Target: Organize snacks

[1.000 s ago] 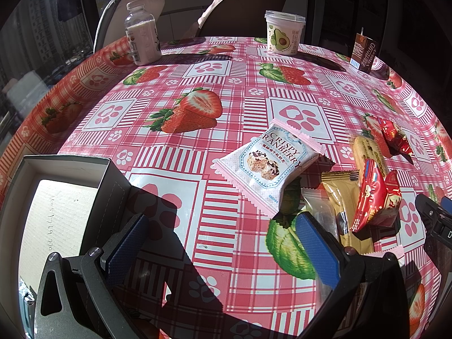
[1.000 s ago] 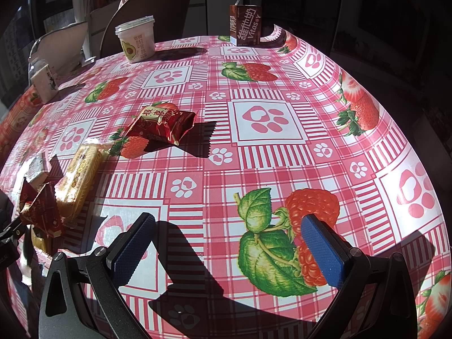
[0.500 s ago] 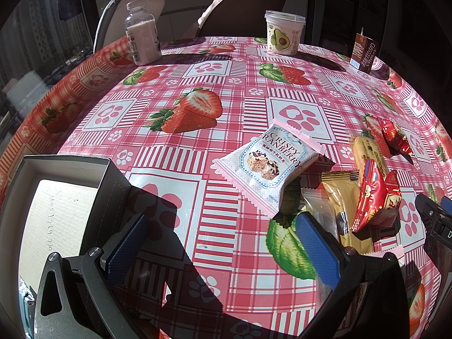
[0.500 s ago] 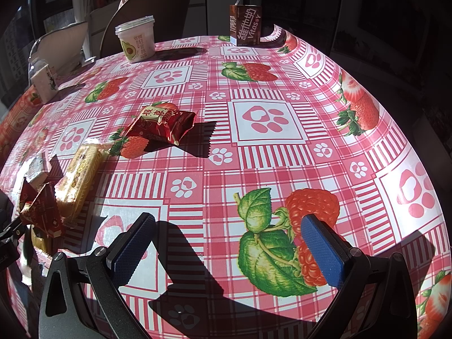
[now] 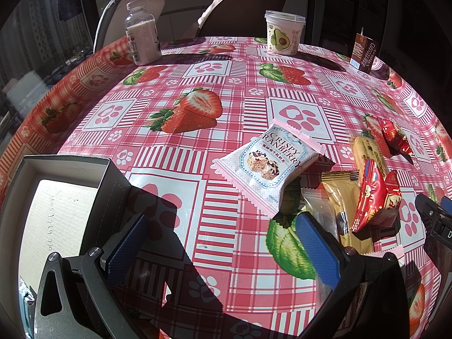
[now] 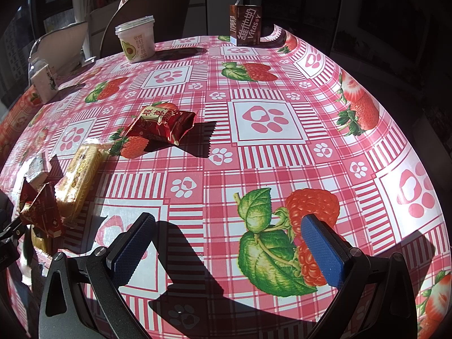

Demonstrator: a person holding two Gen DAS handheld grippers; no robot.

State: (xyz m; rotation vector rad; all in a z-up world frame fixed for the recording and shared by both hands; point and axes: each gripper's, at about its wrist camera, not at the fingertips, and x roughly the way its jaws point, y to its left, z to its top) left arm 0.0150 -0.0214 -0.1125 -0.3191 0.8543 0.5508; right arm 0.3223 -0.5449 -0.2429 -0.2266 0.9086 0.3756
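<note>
1. Hovering low over the tabletop [image 5: 175, 169], the left gripper [image 5: 223, 243] has its blue-padded fingers spread wide apart with nothing between them.
2. An open grey box [image 5: 113, 186] sits at the near left edge, just beside the left finger; its pale floor looks bare apart from some faint handwriting.
3. Straight ahead of the left gripper lies a white and pink cranberry snack packet [image 5: 268, 163], flat on the cloth.
4. To its right is a loose heap: a gold packet [image 5: 339, 195], a clear wrapper [image 5: 319, 212] partly under it, and a red packet [image 5: 373, 197] standing tilted on top.
5. A long yellow biscuit pack [image 5: 364, 149] lies just behind the heap, and a dark red packet [image 5: 392, 138] rests apart from it farther right.
6. The right gripper [image 6: 228, 245] is also held wide apart and empty, above a printed raspberry on the cloth, well apart from the snacks.
7. From the right wrist view, the dark red packet [image 6: 161, 124] lies ahead and left, with the biscuit pack [image 6: 79, 178] and the red packet [image 6: 42, 212] nearer the left edge.
8. At the far side of the tabletop stand a milk bottle [image 5: 142, 39], an avocado-print cup [image 5: 284, 32] and a brown drink carton [image 6: 245, 25].
9. A dark shape at the right edge of the left view [image 5: 435, 223] is probably the other gripper, though it is too cropped to be sure.
</note>
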